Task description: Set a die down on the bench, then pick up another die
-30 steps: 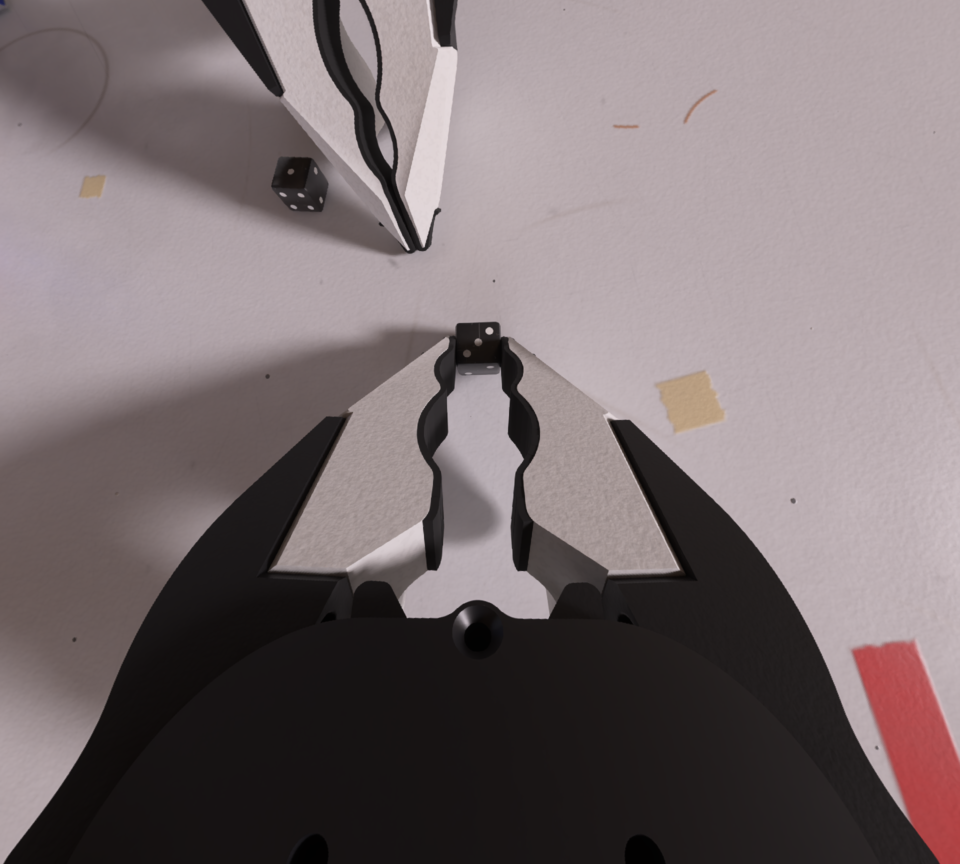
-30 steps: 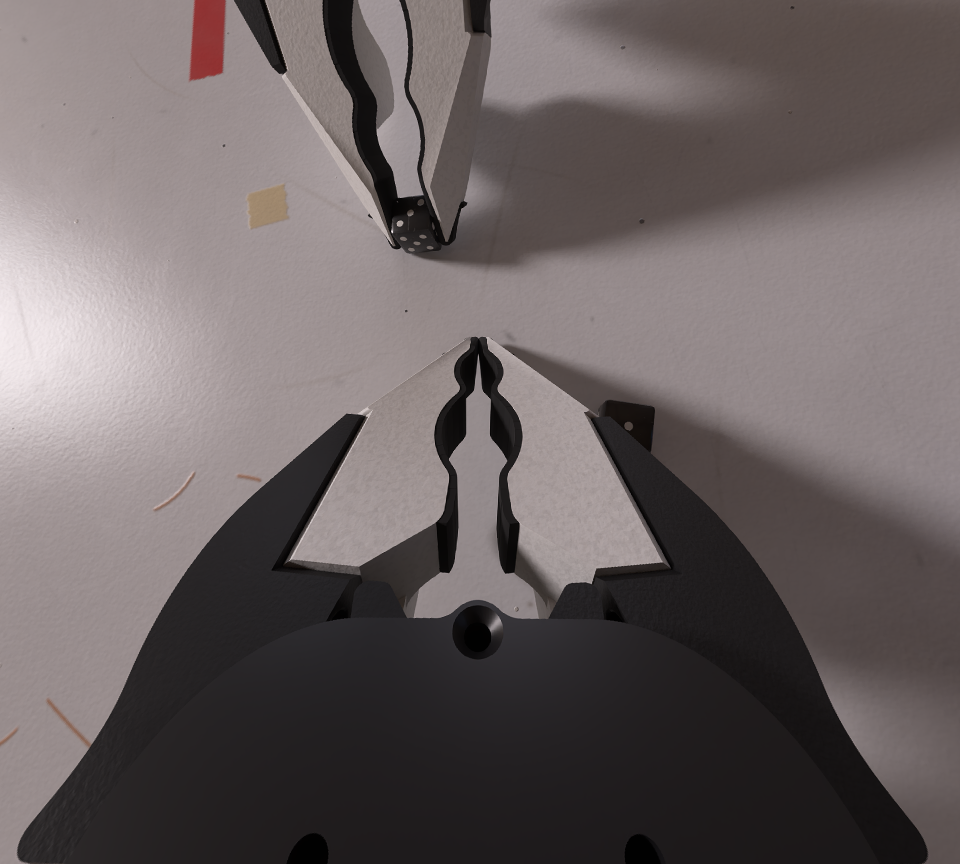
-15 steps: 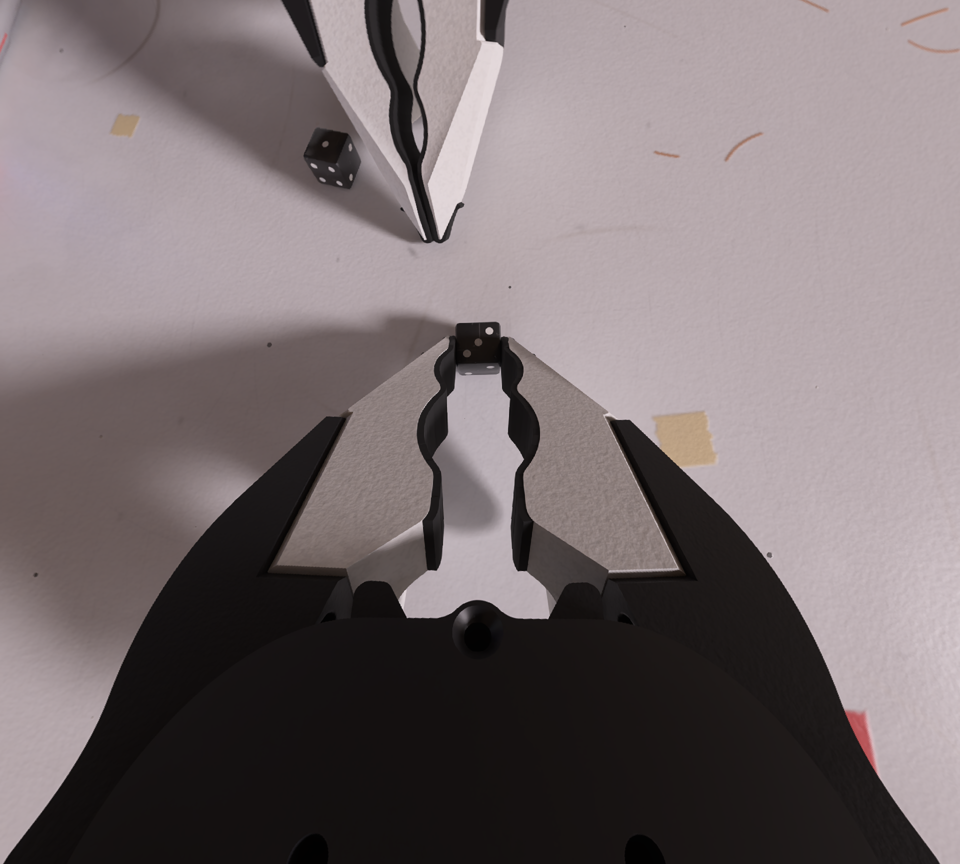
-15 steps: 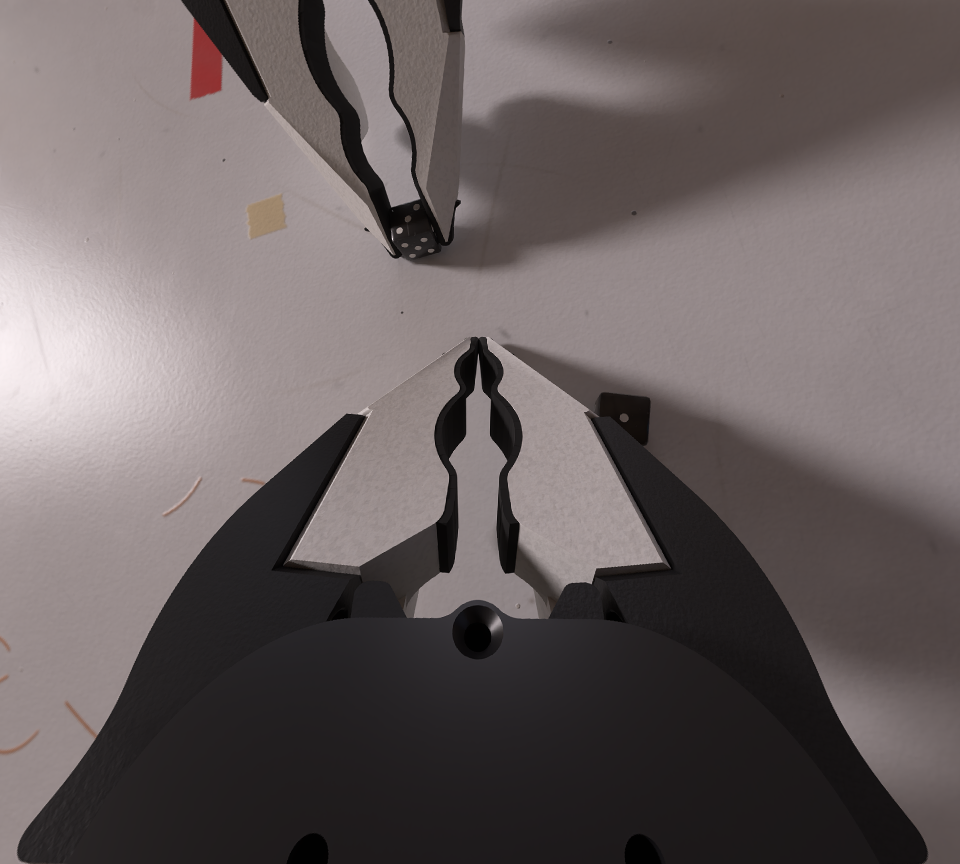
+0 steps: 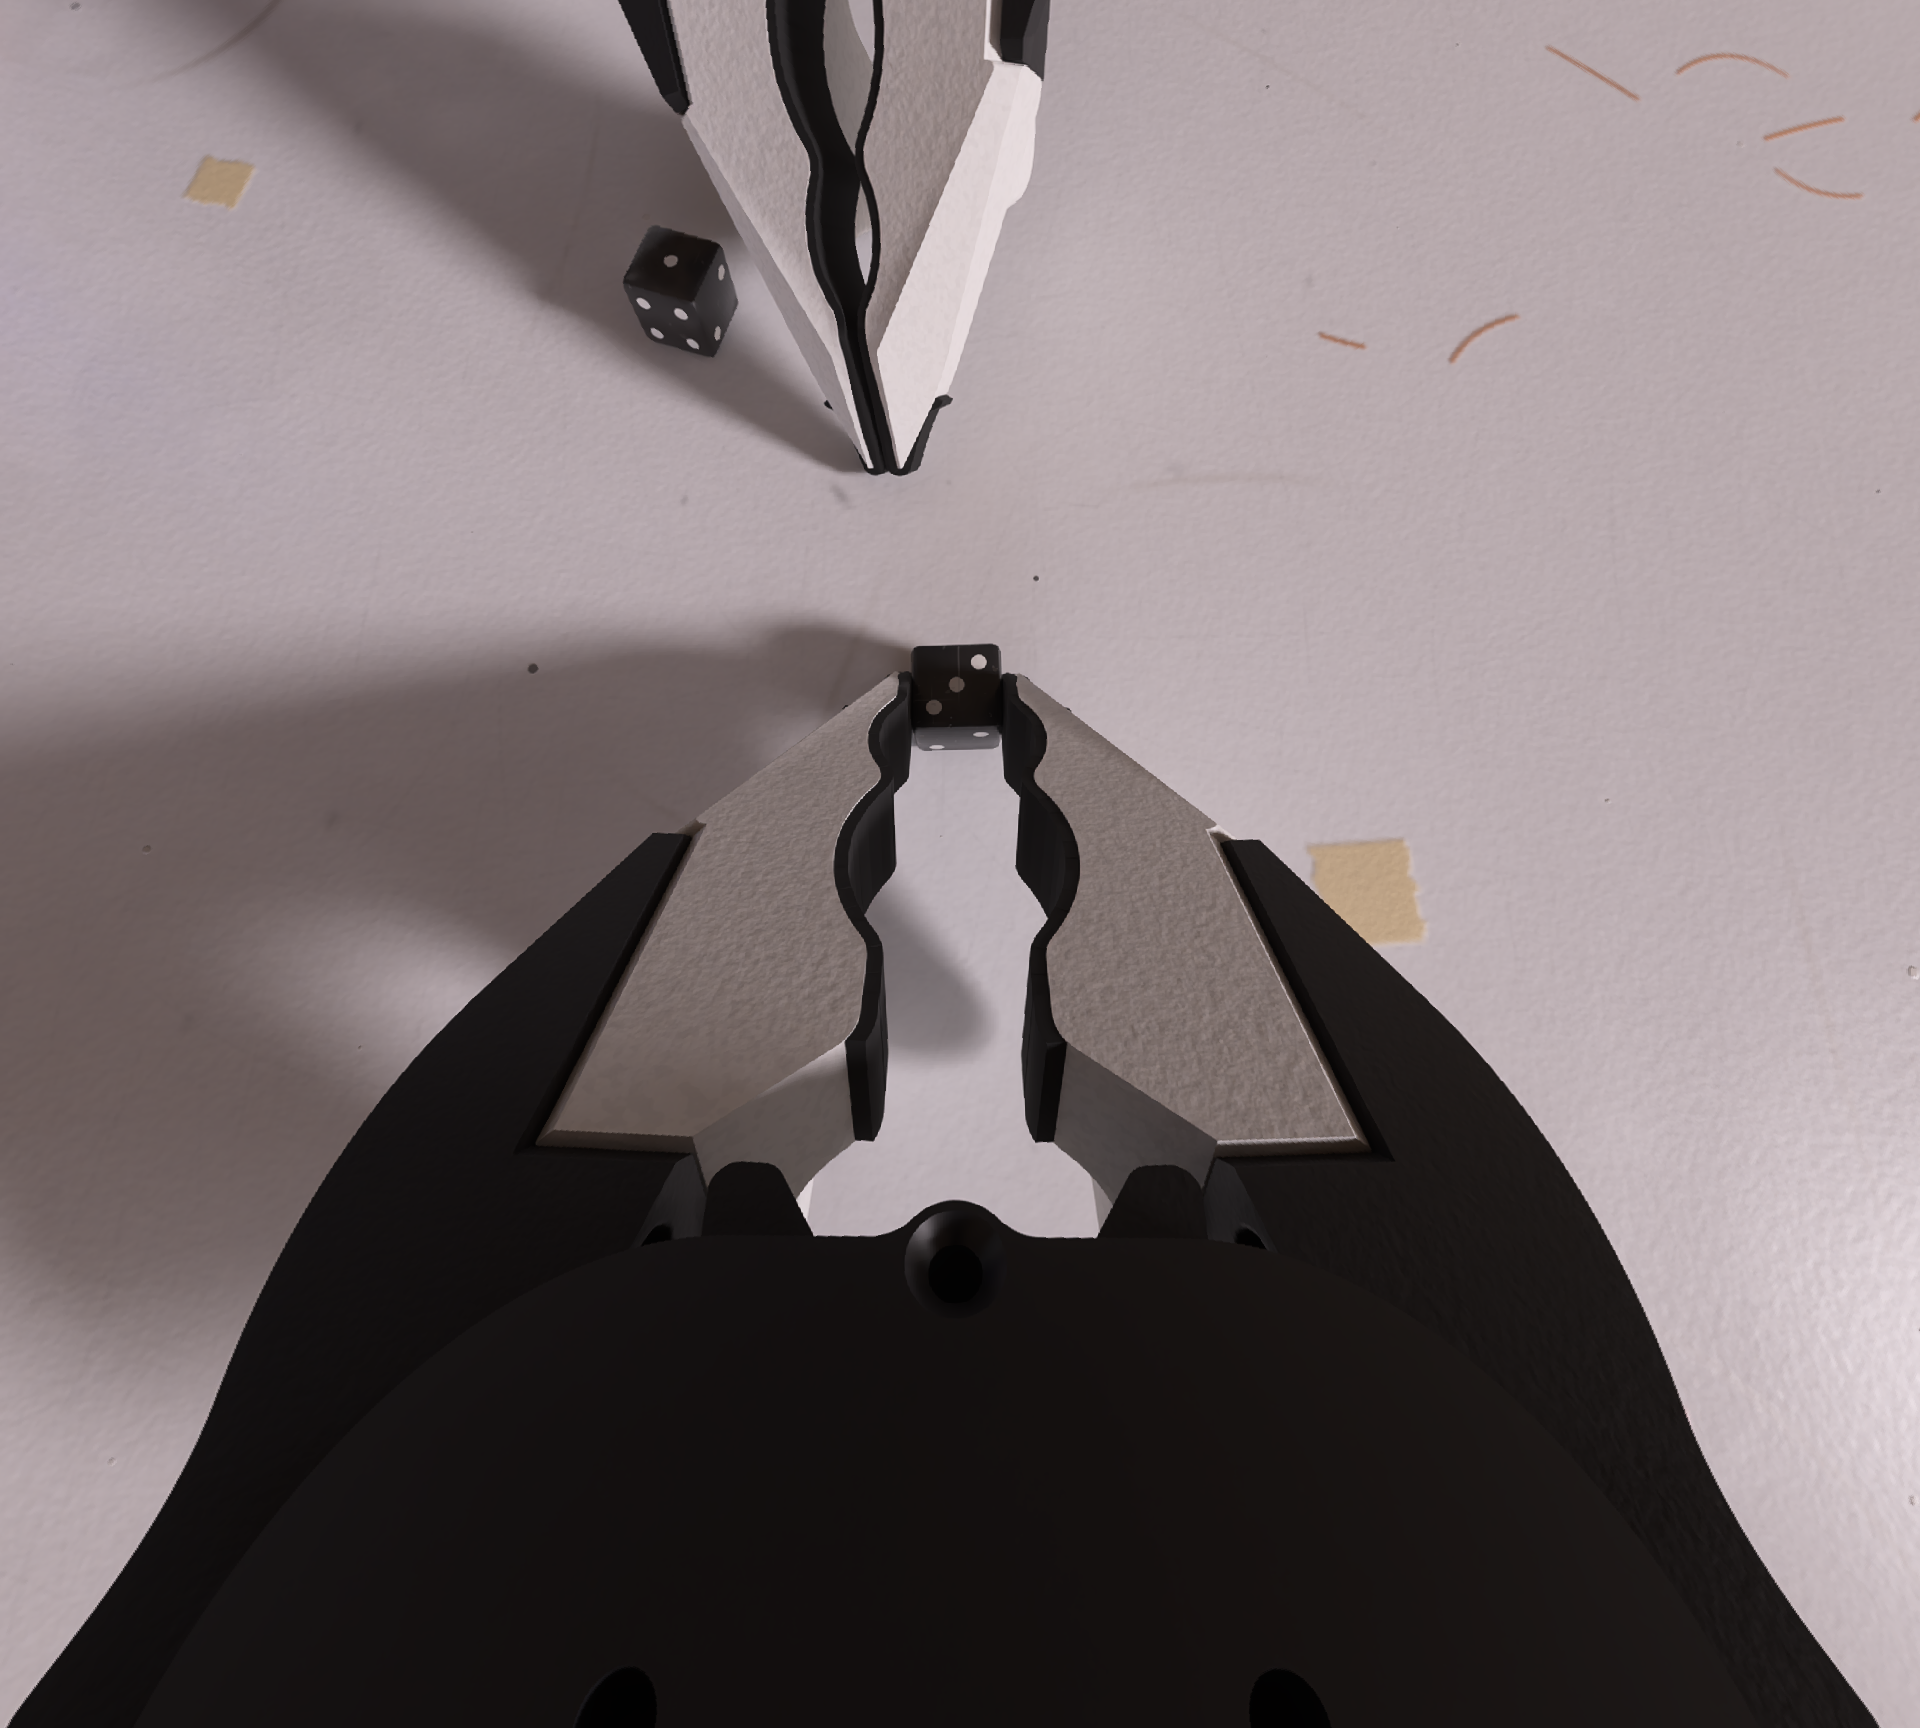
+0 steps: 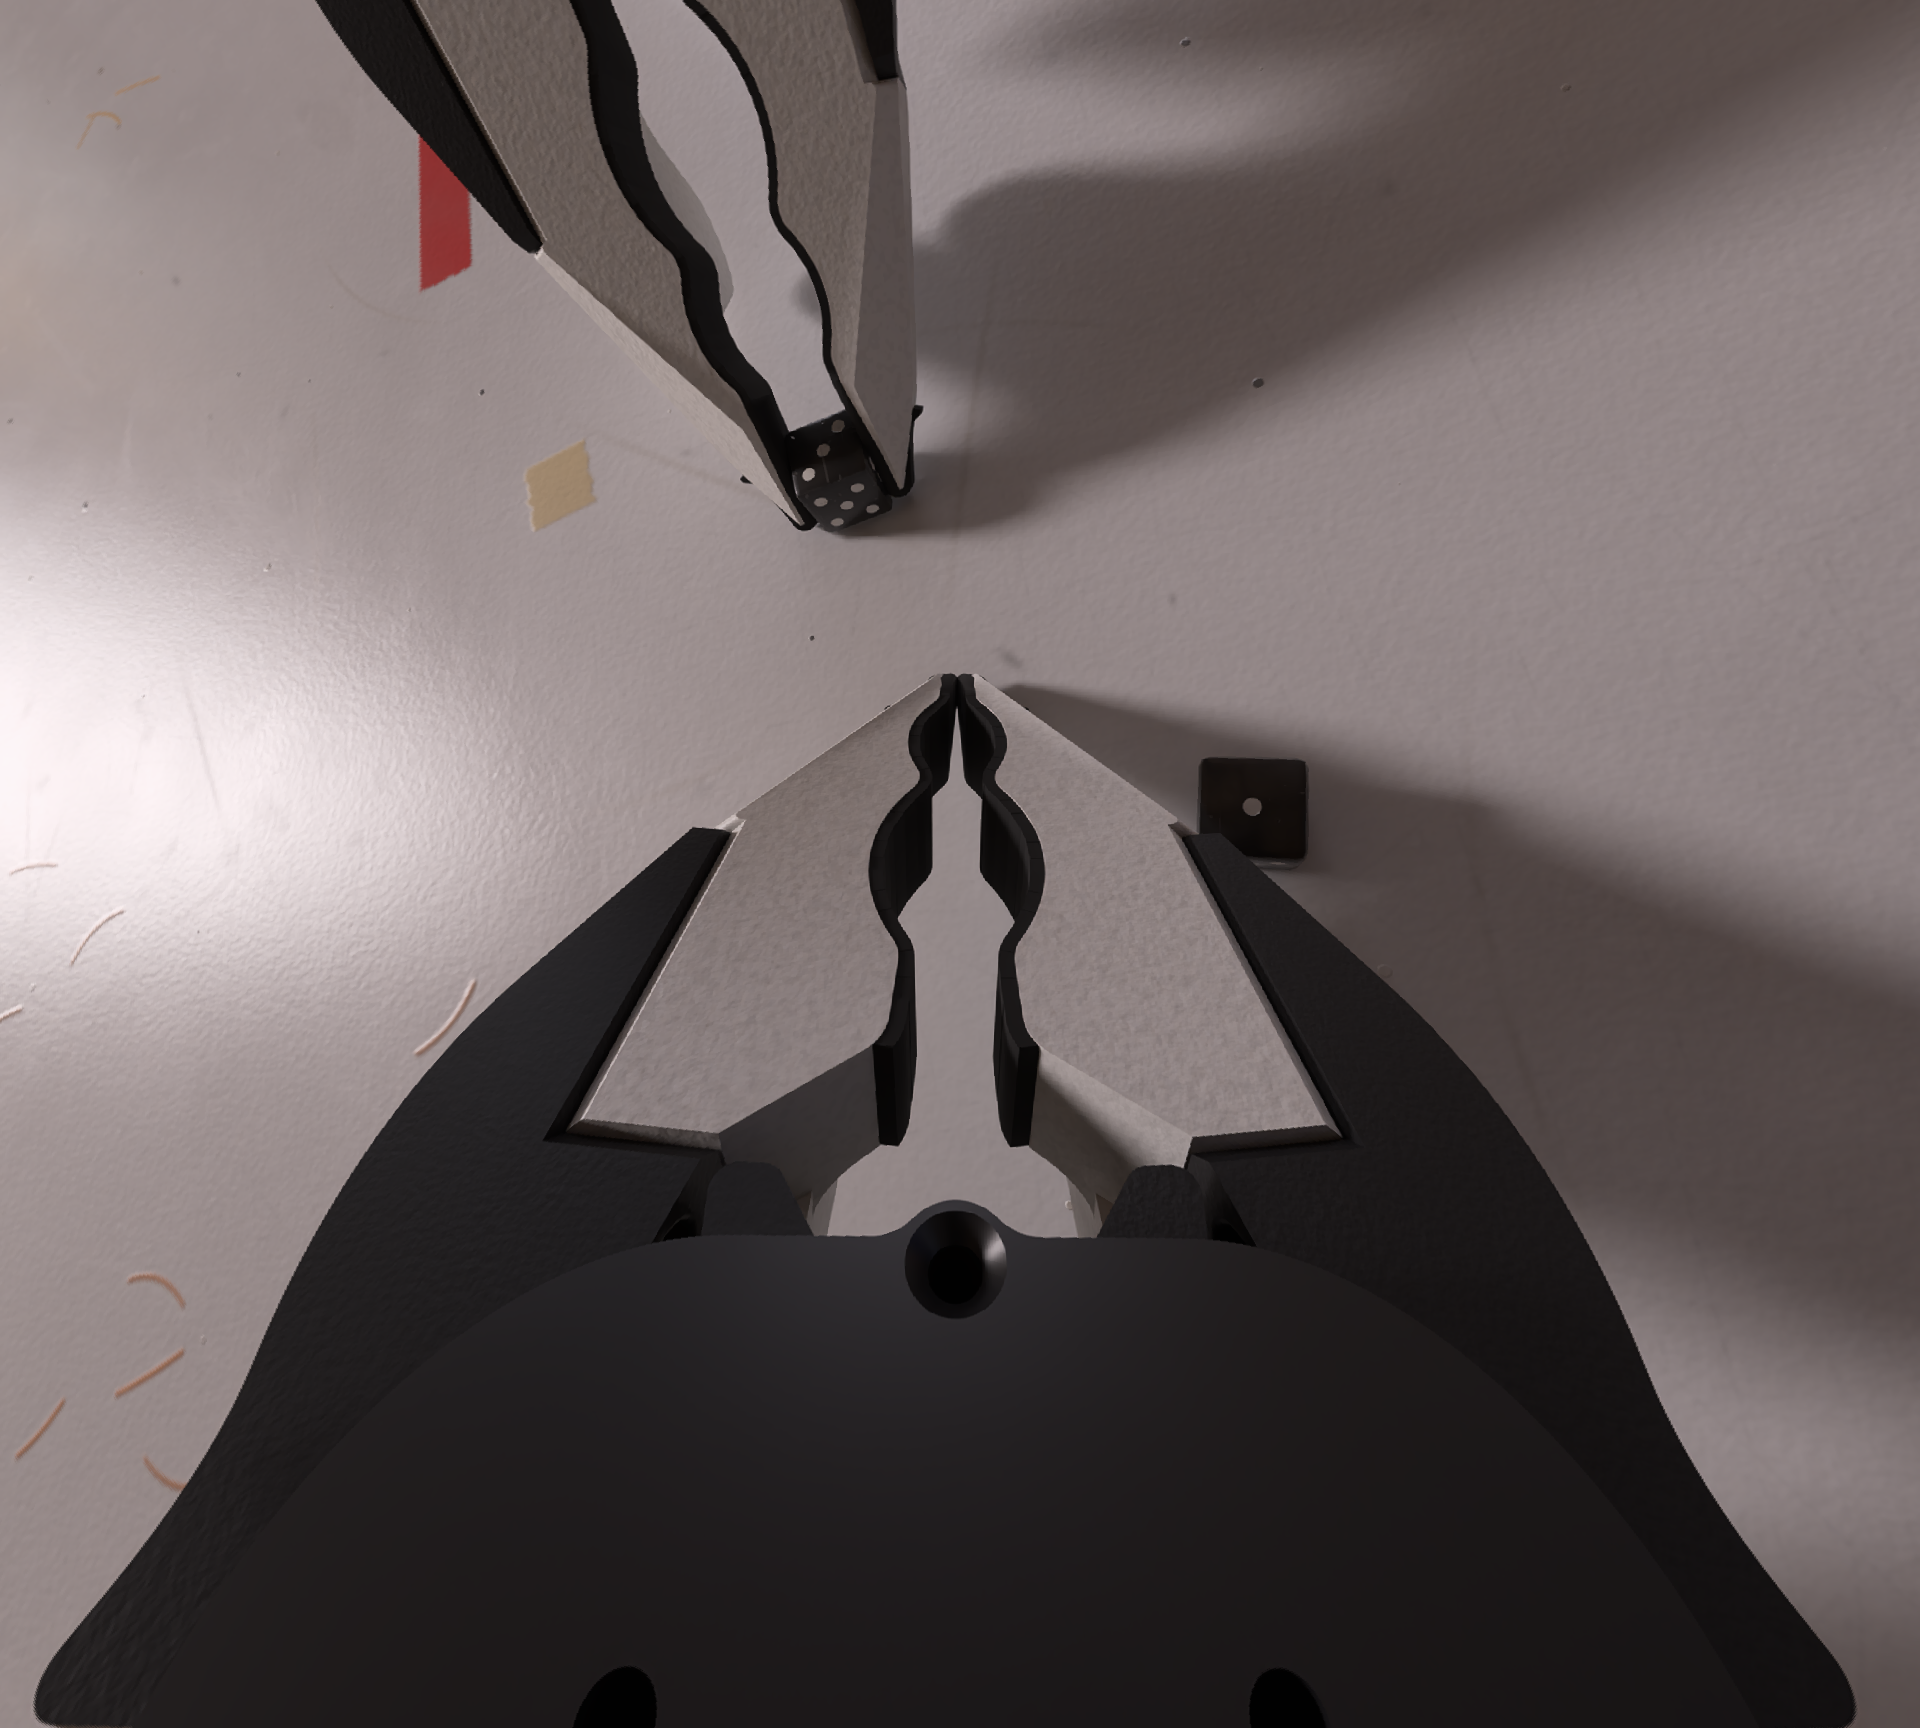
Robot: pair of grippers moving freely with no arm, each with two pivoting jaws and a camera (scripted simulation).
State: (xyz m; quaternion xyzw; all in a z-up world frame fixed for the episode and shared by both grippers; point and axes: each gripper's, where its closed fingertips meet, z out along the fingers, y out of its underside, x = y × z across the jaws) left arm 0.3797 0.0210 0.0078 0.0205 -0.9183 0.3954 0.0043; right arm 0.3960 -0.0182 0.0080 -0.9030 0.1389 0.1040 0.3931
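My left gripper (image 5: 956,699) is shut on a black die with white pips (image 5: 956,691), held at the fingertips close over the pale bench (image 5: 1455,598). The same gripper (image 6: 844,489) and its die (image 6: 840,489) show at the top of the right wrist view. My right gripper (image 6: 957,683) is shut and empty, its tips just above the bench. It also shows in the left wrist view (image 5: 891,460). A second black die (image 5: 681,292) lies on the bench beside the right gripper; in the right wrist view this die (image 6: 1252,808) sits just right of its fingers.
A tan tape square (image 5: 1363,889) lies right of my left gripper and another (image 5: 218,180) at far left. A red tape strip (image 6: 442,224) lies behind the left gripper. Thin orange marks (image 5: 1725,120) are scattered on the bench.
The left wrist view has drifted so the right gripper and the loose die sit farther right and lower. The die beside the right gripper shows more fully. Both grips are unchanged.
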